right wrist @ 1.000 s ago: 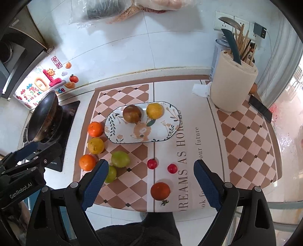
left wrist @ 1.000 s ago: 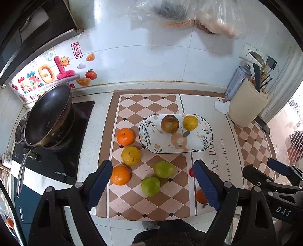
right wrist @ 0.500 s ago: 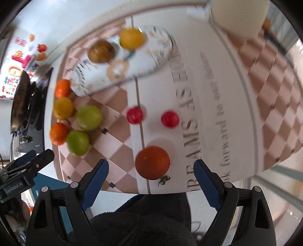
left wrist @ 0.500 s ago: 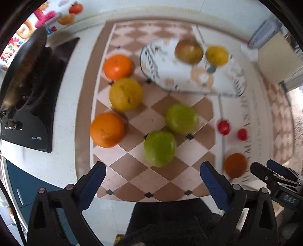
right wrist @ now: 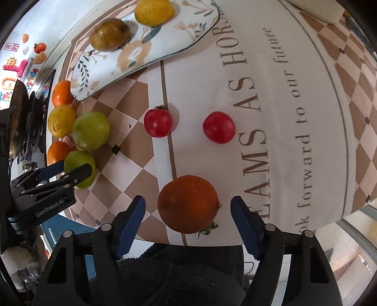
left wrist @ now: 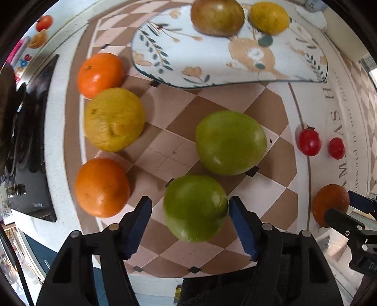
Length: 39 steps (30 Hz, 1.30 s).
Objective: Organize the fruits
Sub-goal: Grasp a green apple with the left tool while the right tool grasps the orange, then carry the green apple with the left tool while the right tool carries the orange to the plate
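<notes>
My left gripper [left wrist: 188,209] is open, its blue pads on either side of a green fruit [left wrist: 195,207] on the checkered mat, not touching it. A second green fruit [left wrist: 231,142], a yellow one [left wrist: 114,118] and two oranges [left wrist: 101,187] [left wrist: 100,74] lie nearby. My right gripper [right wrist: 187,211] is open around a dark orange fruit [right wrist: 187,203] near the mat's front edge. Two small red fruits [right wrist: 157,122] [right wrist: 219,127] lie beyond it. The floral plate [left wrist: 212,58] holds a brownish fruit [left wrist: 216,17] and a yellow fruit [left wrist: 269,17].
A black cooktop [left wrist: 30,141] with a pan lies left of the mat. The counter's front edge runs just below both grippers. A beige utensil holder [right wrist: 325,9] stands at the far right. My left gripper also shows in the right wrist view [right wrist: 63,171].
Both grippers have dropped low toward the mat. The left now straddles the near green fruit, the right straddles the dark orange fruit. Jaws stay open.
</notes>
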Available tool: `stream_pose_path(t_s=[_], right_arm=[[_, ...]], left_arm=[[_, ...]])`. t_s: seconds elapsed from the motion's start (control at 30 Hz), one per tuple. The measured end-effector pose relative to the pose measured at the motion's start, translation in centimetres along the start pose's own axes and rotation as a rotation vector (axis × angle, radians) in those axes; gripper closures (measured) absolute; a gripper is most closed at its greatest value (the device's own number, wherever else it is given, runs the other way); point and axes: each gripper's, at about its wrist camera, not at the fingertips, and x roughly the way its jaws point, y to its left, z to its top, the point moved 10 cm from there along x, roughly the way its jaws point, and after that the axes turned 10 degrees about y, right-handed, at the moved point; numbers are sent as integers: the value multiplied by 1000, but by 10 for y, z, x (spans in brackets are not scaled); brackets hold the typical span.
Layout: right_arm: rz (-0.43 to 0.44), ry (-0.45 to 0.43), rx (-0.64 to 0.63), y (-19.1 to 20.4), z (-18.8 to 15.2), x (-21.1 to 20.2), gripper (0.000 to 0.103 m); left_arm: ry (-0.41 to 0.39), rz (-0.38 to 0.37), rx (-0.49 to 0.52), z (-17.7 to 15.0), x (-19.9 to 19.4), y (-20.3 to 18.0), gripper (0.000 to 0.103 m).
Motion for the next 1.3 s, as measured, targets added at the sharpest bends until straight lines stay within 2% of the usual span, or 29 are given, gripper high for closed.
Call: stream_pose_path(t_s=[0.03,0.07,0.13,0.27,0.33,0.43,0.63,0.8,0.83,0.97,1.07,1.2,1.3], right_arm=[[0,12,1,0,0,4,28],[2,19,2,0,0,6,28],[14,33,3,2,1,13,28],[12,34,-3,1,2,20,43],[7,13,-14,2,4,17,44],[8,18,-31,6,5,20,44],[32,27,-11,11,9,22,43],[-10,3,-56,16,10,23,44],[-15,3,-64,18,9,23,44],[17,-13,-65,23,10,11,44],[57,-64,-58,26,22,-17,45],[81,-149,-65,31,56,-60,45],[51,-198,-78,31,94,-81,45]], left_arm=[[12,0,2,1,5,-1,40],[22,-5,2,1,9,-2,49],[25,-32,-9,1,15,-3,50],[10,-52,-22,2,15,-5,50],[-9,-69,-43,2,14,-1,50],[5,-116,-67,-12,19,0,50],[-22,-131,-107,-21,24,-1,50],[-47,-139,-116,-26,25,3,50],[-51,-144,-117,-15,22,-3,50],[-95,-193,-122,-11,-12,-4,50],[-154,-245,-116,-7,-50,-3,50],[-245,-270,-99,16,-107,4,50],[-287,-247,-106,47,-130,20,50]])
